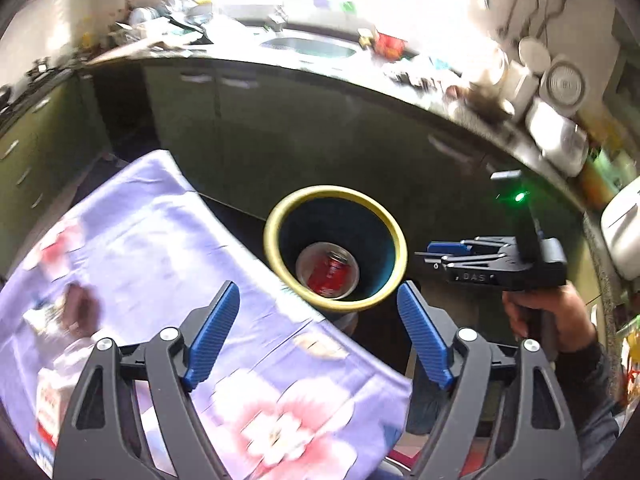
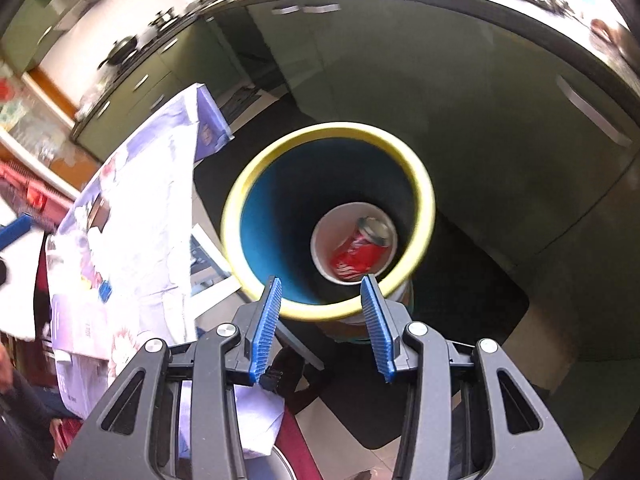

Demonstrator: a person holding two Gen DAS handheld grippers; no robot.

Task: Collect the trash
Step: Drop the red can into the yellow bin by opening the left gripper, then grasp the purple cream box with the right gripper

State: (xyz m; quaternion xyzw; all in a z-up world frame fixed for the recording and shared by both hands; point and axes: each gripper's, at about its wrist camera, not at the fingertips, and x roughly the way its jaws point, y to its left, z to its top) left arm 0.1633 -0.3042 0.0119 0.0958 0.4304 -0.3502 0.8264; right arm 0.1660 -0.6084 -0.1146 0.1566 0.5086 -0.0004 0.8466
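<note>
Because the desk (image 1: 132,248) under the lilac flowered cloth (image 1: 168,240) holds more litter on the left, the left claw (image 1: 318,336) hangs wide open and empty. Beside it, the red crushed drink can (image 1: 332,274) lies inside the yellow-rimmed blue round bin (image 1: 280,264). Further right, the right claw (image 2: 320,322) is partly open, gripping nothing.

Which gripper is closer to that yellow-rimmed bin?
Right. The right gripper hangs just above the bin rim; the left gripper is further back, over the tablecloth edge.

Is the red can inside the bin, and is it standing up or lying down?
Inside, lying tipped on its side: the red can rests at the white bottom of the yellow-rimmed bin, its silver top facing sideways.
</note>
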